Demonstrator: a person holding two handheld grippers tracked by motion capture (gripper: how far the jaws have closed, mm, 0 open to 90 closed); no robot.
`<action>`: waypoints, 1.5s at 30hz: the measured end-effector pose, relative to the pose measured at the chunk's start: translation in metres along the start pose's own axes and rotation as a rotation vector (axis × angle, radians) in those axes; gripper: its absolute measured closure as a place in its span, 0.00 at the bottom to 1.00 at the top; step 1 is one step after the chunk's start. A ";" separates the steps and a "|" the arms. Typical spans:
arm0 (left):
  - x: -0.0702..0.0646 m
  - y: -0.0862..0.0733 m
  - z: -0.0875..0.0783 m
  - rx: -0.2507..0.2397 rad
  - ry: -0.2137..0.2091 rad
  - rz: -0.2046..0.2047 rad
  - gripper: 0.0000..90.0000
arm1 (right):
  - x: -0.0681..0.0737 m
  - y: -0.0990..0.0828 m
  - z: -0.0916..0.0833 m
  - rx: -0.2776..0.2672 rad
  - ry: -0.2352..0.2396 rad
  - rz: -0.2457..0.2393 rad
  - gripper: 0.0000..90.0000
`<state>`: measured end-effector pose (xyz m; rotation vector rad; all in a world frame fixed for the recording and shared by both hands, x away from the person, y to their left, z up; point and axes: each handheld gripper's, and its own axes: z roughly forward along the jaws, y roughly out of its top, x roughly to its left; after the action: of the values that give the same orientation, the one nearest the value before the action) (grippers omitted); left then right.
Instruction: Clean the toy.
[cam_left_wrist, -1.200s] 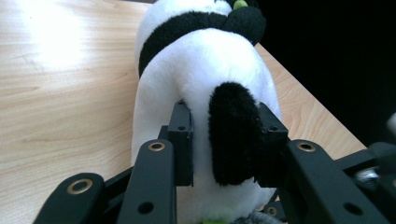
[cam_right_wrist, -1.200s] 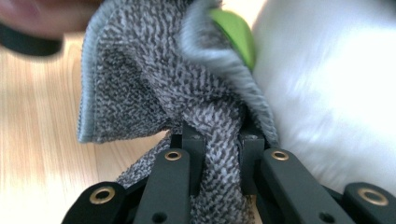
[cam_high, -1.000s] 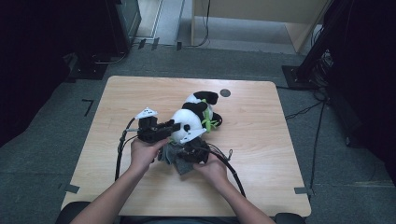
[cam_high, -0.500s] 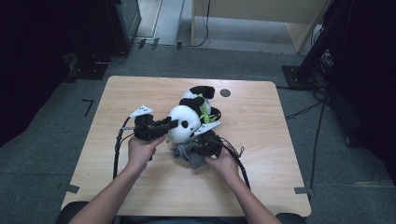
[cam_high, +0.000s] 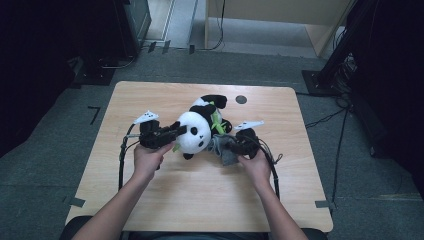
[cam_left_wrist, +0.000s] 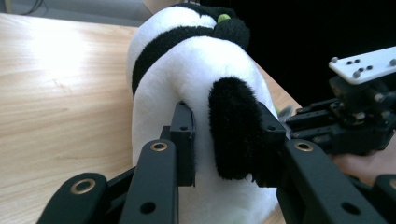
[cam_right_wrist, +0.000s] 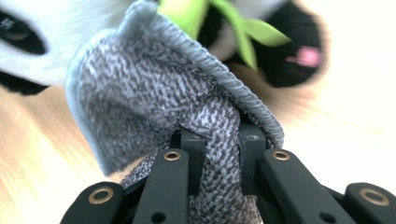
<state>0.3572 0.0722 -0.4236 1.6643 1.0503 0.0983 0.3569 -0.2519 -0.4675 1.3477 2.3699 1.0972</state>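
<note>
While a person works at a wooden table (cam_high: 150, 200), the left gripper (cam_high: 167, 134) clamps the head of a plush panda (cam_high: 196, 131), its jaws pressed into the white fur on either side of a black ear (cam_left_wrist: 233, 130), as the left gripper view shows. The panda lies on its side near the table's middle, head toward the near left, black legs toward the far right, a green leaf (cam_high: 216, 119) at its chest. Just right of the head, the right gripper (cam_high: 227, 147) pinches a bunched fold of grey knit cloth (cam_right_wrist: 149, 93), which the right gripper view shows drawn up against the toy's face and leaf. That view is blurred, so whether the cloth is a garment or a rag cannot be told.

Judging by the layout, the job is to work the cloth off or onto the toy. Doing it well likely calls for the left grip to stay firm and low as an anchor, while the right pulls steadily along the table, away from the head, keeping the fold deep between the jaws so the knit does not slip and the leaf does not snag.
</note>
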 end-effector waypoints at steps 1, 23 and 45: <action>0.002 0.001 -0.001 -0.007 -0.001 -0.004 0.76 | -0.003 0.000 -0.003 -0.015 -0.004 0.013 0.88; 0.071 0.012 -0.021 -0.082 0.073 -0.052 0.76 | -0.047 -0.007 -0.027 -0.071 -0.062 0.087 0.86; 0.139 0.003 -0.035 0.004 0.129 -0.040 0.54 | -0.070 -0.020 0.008 -0.005 -0.092 0.137 0.75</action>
<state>0.4230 0.1910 -0.4681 1.6569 1.1807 0.1794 0.3875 -0.3109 -0.4989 1.5440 2.2373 1.0501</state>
